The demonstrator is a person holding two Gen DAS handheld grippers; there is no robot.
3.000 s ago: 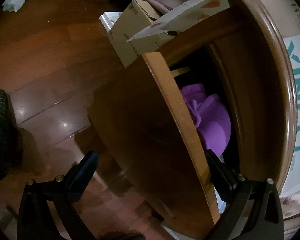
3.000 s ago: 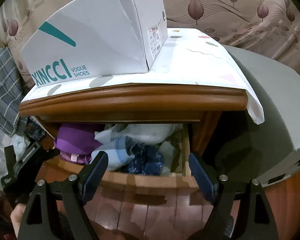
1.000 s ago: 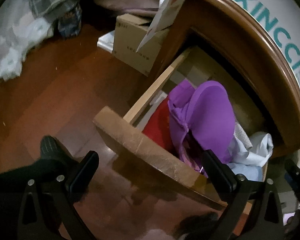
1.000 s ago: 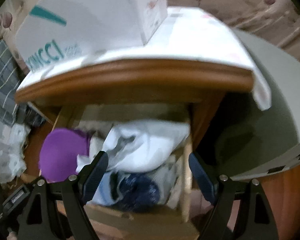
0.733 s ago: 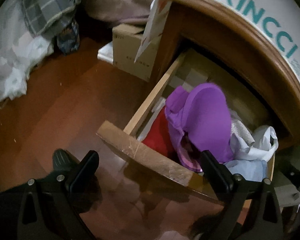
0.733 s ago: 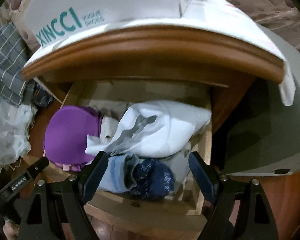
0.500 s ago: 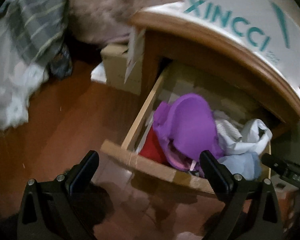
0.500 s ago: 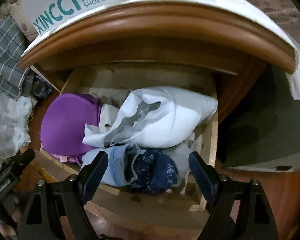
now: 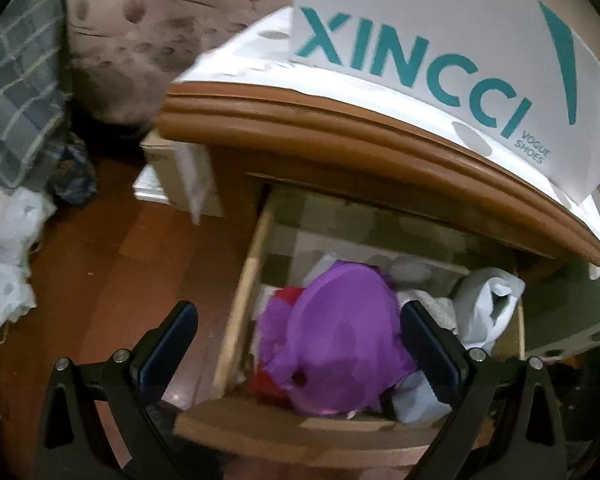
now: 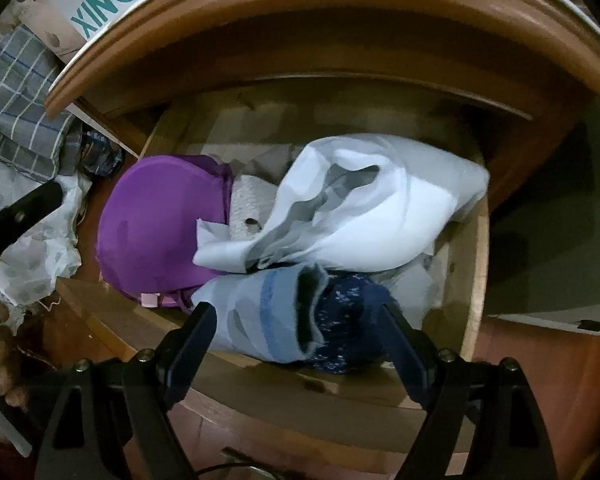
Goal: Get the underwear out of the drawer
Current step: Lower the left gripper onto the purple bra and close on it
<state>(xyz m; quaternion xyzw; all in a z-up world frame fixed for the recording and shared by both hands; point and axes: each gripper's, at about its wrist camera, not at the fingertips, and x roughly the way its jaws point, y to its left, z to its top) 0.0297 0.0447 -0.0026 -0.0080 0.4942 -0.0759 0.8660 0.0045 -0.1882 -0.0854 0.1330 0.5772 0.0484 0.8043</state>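
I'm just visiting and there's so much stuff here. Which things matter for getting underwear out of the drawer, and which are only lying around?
Part of the job:
- open drawer
- purple bra
- light blue underwear
- dark blue patterned underwear
- left gripper and right gripper, both open

Just lying about:
- shoe box
- white bag
- checked cloth
- cardboard box

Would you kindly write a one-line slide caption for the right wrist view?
Open right tool poised over the open drawer, above light blue and navy underwear, beside a purple bra.

Right gripper (image 10: 298, 332) gapes over the open drawer (image 10: 474, 280); light-blue underwear (image 10: 260, 312) lies between its fingers.
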